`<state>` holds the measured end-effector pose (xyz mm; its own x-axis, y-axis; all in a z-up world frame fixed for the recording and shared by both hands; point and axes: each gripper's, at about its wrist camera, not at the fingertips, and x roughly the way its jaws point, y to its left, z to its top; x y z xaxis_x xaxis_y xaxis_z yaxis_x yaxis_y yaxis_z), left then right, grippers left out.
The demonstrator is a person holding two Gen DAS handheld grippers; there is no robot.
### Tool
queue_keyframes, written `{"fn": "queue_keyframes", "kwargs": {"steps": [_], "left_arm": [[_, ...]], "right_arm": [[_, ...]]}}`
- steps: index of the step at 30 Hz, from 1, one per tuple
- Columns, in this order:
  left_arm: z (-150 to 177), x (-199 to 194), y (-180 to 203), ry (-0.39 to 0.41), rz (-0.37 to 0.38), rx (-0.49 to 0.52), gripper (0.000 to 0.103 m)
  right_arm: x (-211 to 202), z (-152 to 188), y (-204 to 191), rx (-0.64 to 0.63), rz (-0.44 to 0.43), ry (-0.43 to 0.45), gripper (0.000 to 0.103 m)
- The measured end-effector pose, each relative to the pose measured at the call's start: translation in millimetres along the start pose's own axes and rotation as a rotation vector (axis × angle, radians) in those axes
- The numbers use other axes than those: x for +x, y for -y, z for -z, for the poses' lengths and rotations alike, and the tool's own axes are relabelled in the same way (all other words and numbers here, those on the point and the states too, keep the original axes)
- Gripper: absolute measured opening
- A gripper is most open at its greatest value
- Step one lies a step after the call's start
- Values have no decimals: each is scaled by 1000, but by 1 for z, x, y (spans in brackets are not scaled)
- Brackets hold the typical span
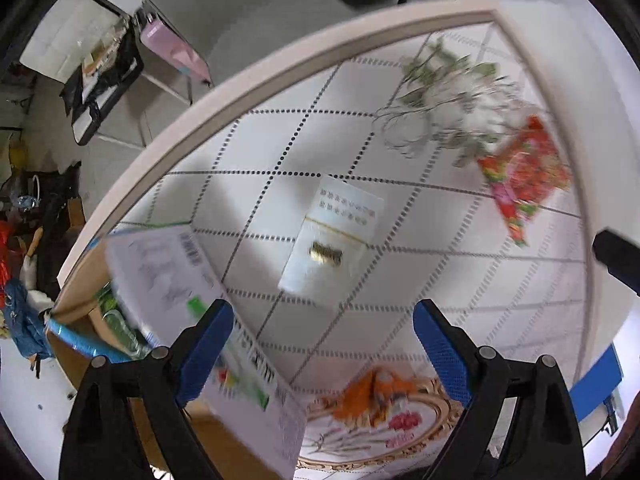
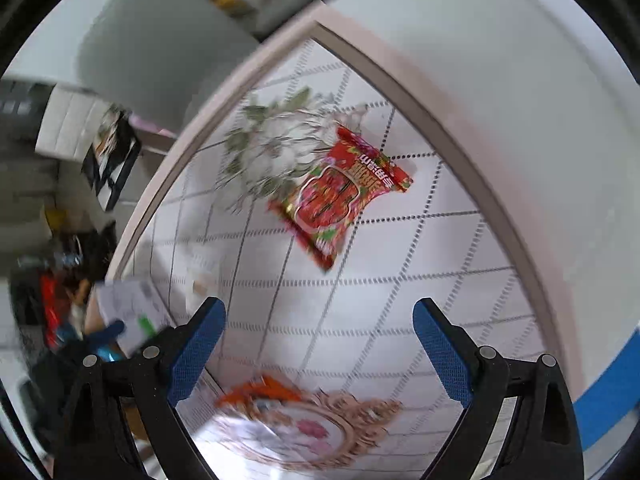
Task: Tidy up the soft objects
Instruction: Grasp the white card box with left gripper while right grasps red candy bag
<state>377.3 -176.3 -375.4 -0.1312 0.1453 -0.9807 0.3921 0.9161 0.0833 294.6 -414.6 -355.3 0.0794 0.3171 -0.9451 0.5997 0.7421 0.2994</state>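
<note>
A white soft pouch with a gold label (image 1: 334, 240) lies in the middle of the white grid-patterned table (image 1: 256, 144). A red snack packet (image 1: 524, 176) (image 2: 342, 196) lies at the far right beside a spray of pale dried flowers (image 1: 452, 112) (image 2: 276, 148). An oval tray with a gold rim (image 1: 360, 432) (image 2: 296, 428) holds an orange soft thing (image 1: 376, 392) (image 2: 260, 392). My left gripper (image 1: 324, 356) hovers open above the table, just short of the pouch. My right gripper (image 2: 320, 356) is open too, nothing between its fingers, with the red packet beyond it.
A white printed carton flap (image 1: 192, 320) (image 2: 128, 312) juts over the table's left edge, from a brown cardboard box (image 1: 224, 436). Floor clutter, a pink case (image 1: 168, 44) and a chair (image 2: 168, 48) lie beyond the table's pale rim (image 1: 224, 92). Both views are motion-blurred.
</note>
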Motion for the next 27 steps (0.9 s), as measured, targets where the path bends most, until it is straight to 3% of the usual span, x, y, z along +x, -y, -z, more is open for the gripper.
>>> {"fn": "queue_keyframes", "kwargs": {"steps": [7, 9, 10, 11, 14, 17, 20, 25, 27], "left_arm": [[-27, 49, -13, -101, 7, -55, 92], [-29, 56, -13, -117, 22, -52, 92], [-30, 61, -12, -126, 30, -49, 92], [-30, 64, -11, -133, 37, -43, 92], [-28, 74, -6, -159, 62, -20, 92], [-27, 84, 2, -178, 70, 10, 92], [-25, 93, 7, -179, 64, 24, 92], [-12, 96, 10, -140, 85, 5, 62], [-8, 92, 11, -127, 83, -9, 58]], "right_arm": [[70, -62, 8, 148, -2, -81, 95], [87, -70, 2, 134, 36, -100, 86], [97, -73, -2, 115, 65, -125, 77], [103, -74, -6, 89, 86, -149, 76], [108, -66, -35, -160, 248, -153, 60], [115, -45, -46, -350, 363, -179, 57], [112, -36, -44, -375, 368, -154, 58], [119, -32, -38, -344, 358, -138, 58], [121, -30, -33, -340, 358, -125, 57]]}}
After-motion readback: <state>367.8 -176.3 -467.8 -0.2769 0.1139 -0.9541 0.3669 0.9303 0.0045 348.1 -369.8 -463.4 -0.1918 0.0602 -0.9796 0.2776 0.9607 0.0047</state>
